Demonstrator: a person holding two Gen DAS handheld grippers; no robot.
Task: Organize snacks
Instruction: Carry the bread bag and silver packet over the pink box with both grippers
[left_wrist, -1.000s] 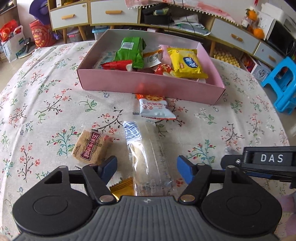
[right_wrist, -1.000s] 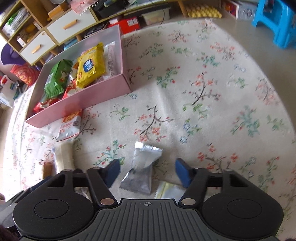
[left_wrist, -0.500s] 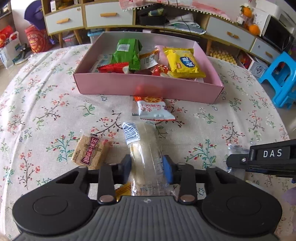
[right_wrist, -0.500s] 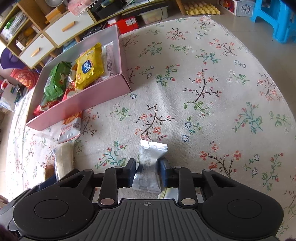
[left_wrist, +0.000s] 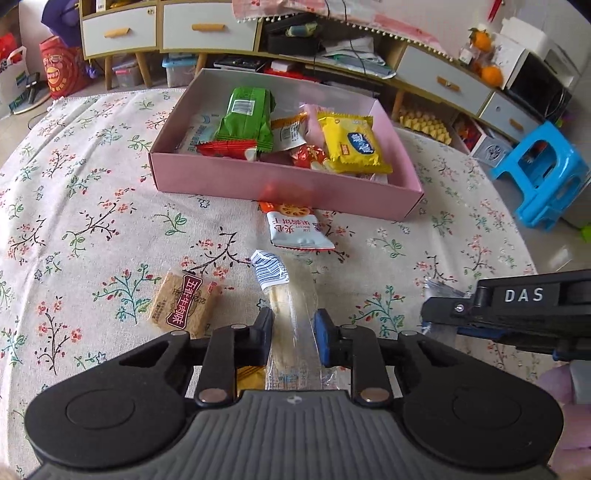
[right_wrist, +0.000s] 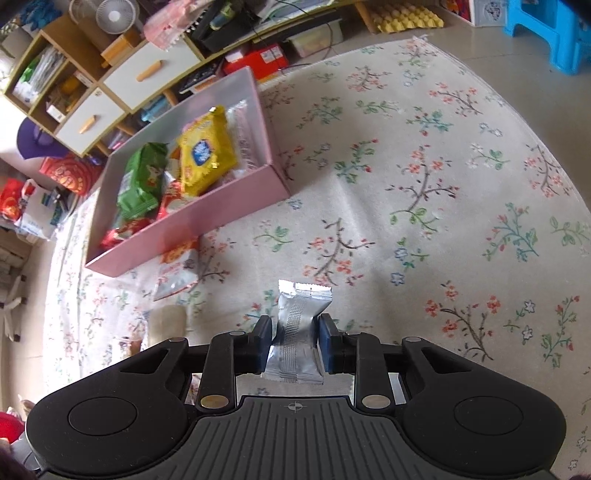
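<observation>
Left gripper (left_wrist: 293, 328) is clamped tight on a clear packet (left_wrist: 291, 314) with a pale bar inside, fingers pinching its middle; the packet's striped end sticks out ahead over the floral tablecloth (left_wrist: 92, 221). Right gripper (right_wrist: 293, 338) is squeezed on a silver packet (right_wrist: 301, 325), foil crumpled between the pads. Pink box (left_wrist: 280, 184) sits further back on the table, holding a green bag (left_wrist: 245, 118), yellow bag (left_wrist: 352, 146) and red wrappers. A white-and-orange packet (left_wrist: 297, 230) lies just in front of the box wall. A brown cracker packet (left_wrist: 183, 306) lies left of the left gripper, near it. Blue stool (left_wrist: 543, 177) on the floor, far right.
</observation>
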